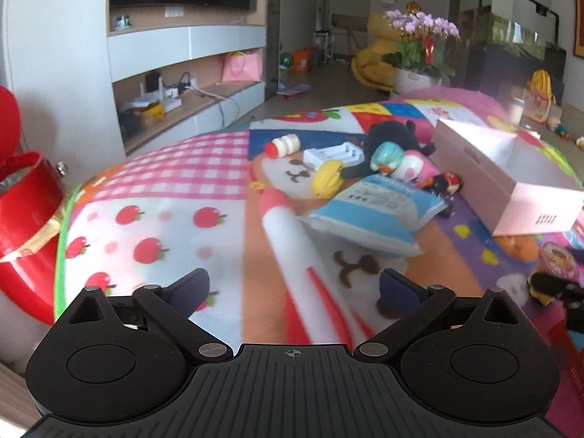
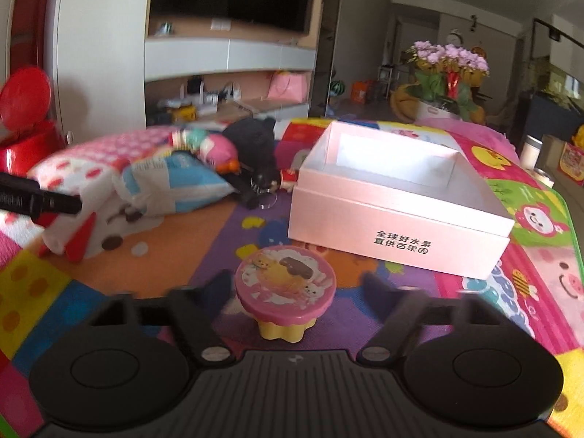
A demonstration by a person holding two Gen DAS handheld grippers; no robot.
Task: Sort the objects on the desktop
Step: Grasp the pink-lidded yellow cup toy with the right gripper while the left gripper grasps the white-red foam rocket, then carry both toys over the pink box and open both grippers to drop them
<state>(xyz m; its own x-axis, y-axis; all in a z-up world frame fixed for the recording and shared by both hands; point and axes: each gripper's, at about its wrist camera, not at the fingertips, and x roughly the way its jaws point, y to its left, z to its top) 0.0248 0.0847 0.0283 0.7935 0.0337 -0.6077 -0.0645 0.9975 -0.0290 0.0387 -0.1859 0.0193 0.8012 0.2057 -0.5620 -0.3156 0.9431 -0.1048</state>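
Note:
An open pink box [image 2: 398, 215] stands on the patterned cloth; it also shows in the left wrist view [image 1: 511, 175]. A pink-lidded yellow pudding cup [image 2: 284, 295] stands between my right gripper's [image 2: 297, 284] open fingers, untouched. A pile lies left of the box: blue-white packet [image 1: 372, 211], black plush toy [image 1: 394, 138], penguin doll [image 1: 398, 162], yellow round toy [image 1: 326, 179], white charger [image 1: 334, 153], small bottle [image 1: 283, 145]. My left gripper [image 1: 294, 288] is open and empty above the cloth, short of the pile.
A red round tin [image 1: 25, 219] stands at the left edge of the cloth. A small red figure [image 1: 447, 182] lies by the box. The right gripper's arm [image 1: 558, 288] shows at the right of the left wrist view. A TV shelf and potted orchids stand behind.

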